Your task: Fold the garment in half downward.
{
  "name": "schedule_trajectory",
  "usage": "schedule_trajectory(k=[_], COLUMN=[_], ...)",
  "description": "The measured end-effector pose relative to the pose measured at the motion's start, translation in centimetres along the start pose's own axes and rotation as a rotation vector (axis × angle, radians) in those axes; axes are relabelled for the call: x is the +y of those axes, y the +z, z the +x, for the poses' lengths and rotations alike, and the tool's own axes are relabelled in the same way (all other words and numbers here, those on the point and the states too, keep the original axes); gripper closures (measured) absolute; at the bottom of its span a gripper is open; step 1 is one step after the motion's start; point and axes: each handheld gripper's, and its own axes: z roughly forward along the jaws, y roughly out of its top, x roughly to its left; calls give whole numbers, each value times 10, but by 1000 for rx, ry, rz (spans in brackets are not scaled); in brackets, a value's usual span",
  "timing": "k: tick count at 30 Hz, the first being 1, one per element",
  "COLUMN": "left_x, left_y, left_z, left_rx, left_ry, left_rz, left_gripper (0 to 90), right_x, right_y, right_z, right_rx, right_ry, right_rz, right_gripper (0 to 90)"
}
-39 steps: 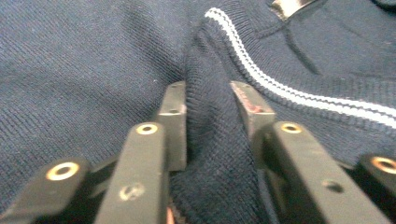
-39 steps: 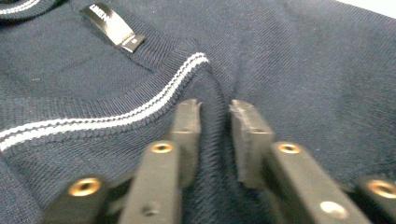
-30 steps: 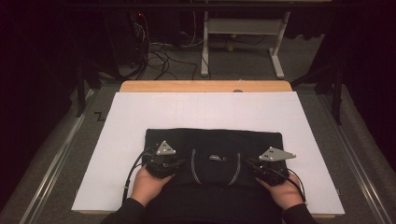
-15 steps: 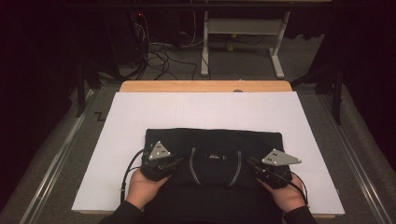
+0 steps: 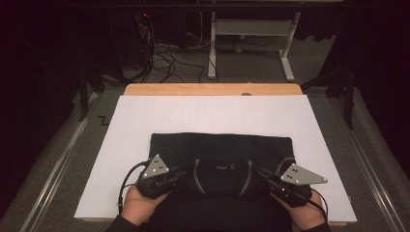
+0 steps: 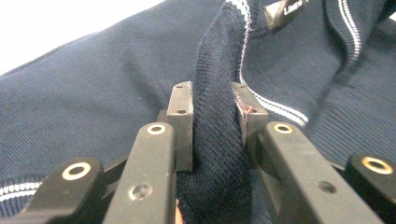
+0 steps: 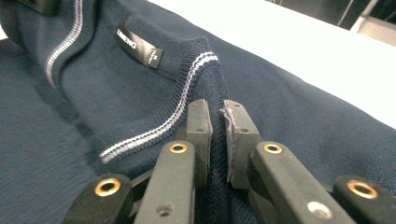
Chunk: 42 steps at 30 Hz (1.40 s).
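Note:
A dark navy knitted sweater (image 5: 220, 150) with a white-striped V collar (image 5: 222, 175) lies folded on the white sheet (image 5: 145, 121), collar toward me. My left gripper (image 5: 180, 175) is shut on a ridge of the sweater's shoulder knit (image 6: 215, 116) beside the collar's left side. At the collar's right side my right gripper (image 5: 265, 175) is shut on a fold of the knit (image 7: 215, 116) by the striped edge (image 7: 187, 107). A black neck label (image 7: 138, 47) shows inside the collar. Both hands hold the grippers at the table's near edge.
The white sheet covers a wooden table (image 5: 212, 89) whose far edge shows bare. Beyond it stand a white table frame (image 5: 251, 43) and loose cables (image 5: 164, 58) on the floor. Metal rails (image 5: 53, 169) run along both sides.
Both grippers have drawn back toward me and risen a little, pulling the collar end of the sweater with them. The grips look unchanged.

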Motion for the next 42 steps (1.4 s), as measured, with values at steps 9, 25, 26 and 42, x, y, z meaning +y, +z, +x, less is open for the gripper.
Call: schedule_trajectory(k=[9, 25, 26, 42], left_x=[-17, -38, -39, -57], left_y=[-13, -27, -28, -32], left_z=[-16, -38, -38, -49], left_rx=[-51, -102, -105, -142], left_ry=[13, 37, 38, 22], left_rz=[6, 18, 20, 60], left_gripper=[690, 689, 689, 661], right_x=[-5, -23, -25, -41], right_y=[-15, -42, -44, -55], right_z=[15, 36, 37, 48], right_rx=[53, 120, 120, 146], right_ry=[-18, -28, -29, -46], right_rz=[-18, -11, -7, 52], right_gripper=[827, 823, 823, 811])
